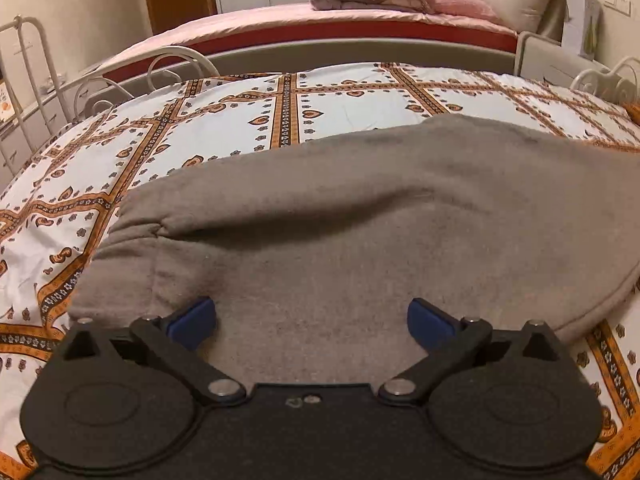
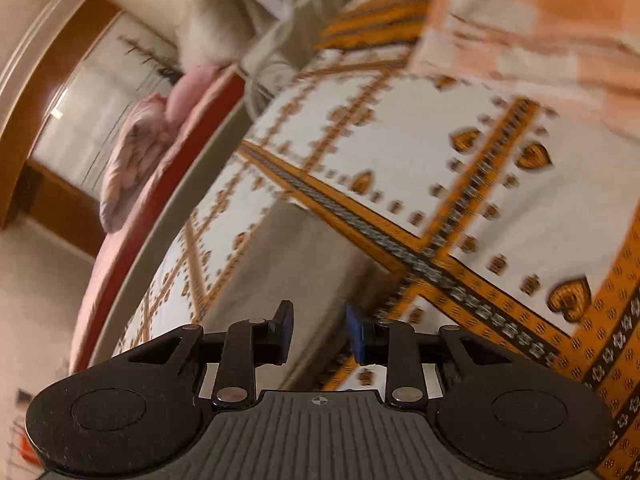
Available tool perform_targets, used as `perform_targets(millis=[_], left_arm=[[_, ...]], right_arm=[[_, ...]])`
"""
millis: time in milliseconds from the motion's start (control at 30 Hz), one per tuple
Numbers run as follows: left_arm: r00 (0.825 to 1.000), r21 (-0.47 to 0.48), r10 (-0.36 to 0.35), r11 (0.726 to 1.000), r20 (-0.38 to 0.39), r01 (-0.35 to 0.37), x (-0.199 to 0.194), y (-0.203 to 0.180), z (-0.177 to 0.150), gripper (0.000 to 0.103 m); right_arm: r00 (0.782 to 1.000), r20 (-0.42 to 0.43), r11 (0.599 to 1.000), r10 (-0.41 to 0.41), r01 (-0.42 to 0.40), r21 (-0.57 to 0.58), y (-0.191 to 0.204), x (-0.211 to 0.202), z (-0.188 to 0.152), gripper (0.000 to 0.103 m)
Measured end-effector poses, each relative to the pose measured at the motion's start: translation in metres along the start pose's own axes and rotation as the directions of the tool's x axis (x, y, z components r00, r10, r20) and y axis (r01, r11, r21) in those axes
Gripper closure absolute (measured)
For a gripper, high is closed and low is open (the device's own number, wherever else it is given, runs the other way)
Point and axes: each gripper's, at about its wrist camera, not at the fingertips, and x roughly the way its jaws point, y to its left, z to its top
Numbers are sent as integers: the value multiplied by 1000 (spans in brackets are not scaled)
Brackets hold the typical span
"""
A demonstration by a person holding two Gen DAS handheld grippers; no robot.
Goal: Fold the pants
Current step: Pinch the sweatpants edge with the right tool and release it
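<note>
Pants (image 1: pixel 360 216) flat on bedspread (image 1: pixel 340 100), left claw (image 1: pixel 312 320) spread, right claw (image 2: pixel 318 330) part-open, ungrasping.

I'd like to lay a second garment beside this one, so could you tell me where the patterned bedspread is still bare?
Bare bedspread runs behind the grey pants, up to the far bed edge, and down the left side toward the white metal frame. A narrow strip shows at the near right corner. The middle and right are covered by the pants, with the open left gripper over them.
</note>
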Motion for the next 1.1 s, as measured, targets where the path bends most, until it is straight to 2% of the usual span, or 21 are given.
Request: perform_targets(millis=[100,200,267,400,433,467,500,633,667,733,800,833,867,933,1000,1100], left_arm=[[1000,-12,7,1000,-2,-7,1,-1,0,6],[1000,-8,11,1000,0,-11,1,-2,-1,6],[1000,-7,9,1000,2,-9,1,-2,-1,6],[1000,-5,11,1000,3,-11,1,-2,0,6],[1000,-4,11,1000,3,-11,2,-2,0,6],[1000,-5,10,1000,3,-10,2,-2,0,6],[1000,-6,9,1000,2,-9,1,-2,0,6],[1000,-4,10,1000,3,-10,2,-3,0,6],[1000,-6,11,1000,3,-10,2,-3,0,6],[1000,-12,17,1000,2,-17,2,-3,0,6],[999,-30,32,999,-5,-32,-1,-6,8,8],[1000,-42,29,999,2,-29,-5,-9,13,9],[1000,-56,2,998,26,-1,-11,-14,18,10],[996,-67,-44,997,77,50,-22,-34,26,9],[989,-65,-98,992,110,105,-27,-67,30,8],[981,-71,-142,986,132,152,-24,-131,25,8]], right_arm=[[999,-41,998,-15,18,61,-17,5,4,73],[999,-48,993,21,-15,120,-26,11,6,72],[998,-53,987,27,-18,161,-31,18,8,58],[998,-33,980,56,-49,192,-36,22,11,56],[999,-36,986,40,-34,166,-32,24,12,57],[999,-41,991,12,-7,133,-27,26,13,84],[999,-32,996,-18,21,88,-21,25,13,88],[997,57,999,52,-52,-4,-4,-4,10,88],[998,52,999,22,-20,-37,-4,-2,9,88],[996,-36,996,-82,81,-22,-17,21,6,88],[998,-40,998,-47,48,28,-27,25,3,87],[999,-35,998,-28,30,55,-27,20,5,79],[1000,-25,997,-8,10,75,-27,14,4,57],[1000,6,996,30,-30,82,-24,0,0,33],[998,16,997,59,-60,55,-17,-11,0,33],[999,21,999,26,-27,24,-12,-21,-3,33]])
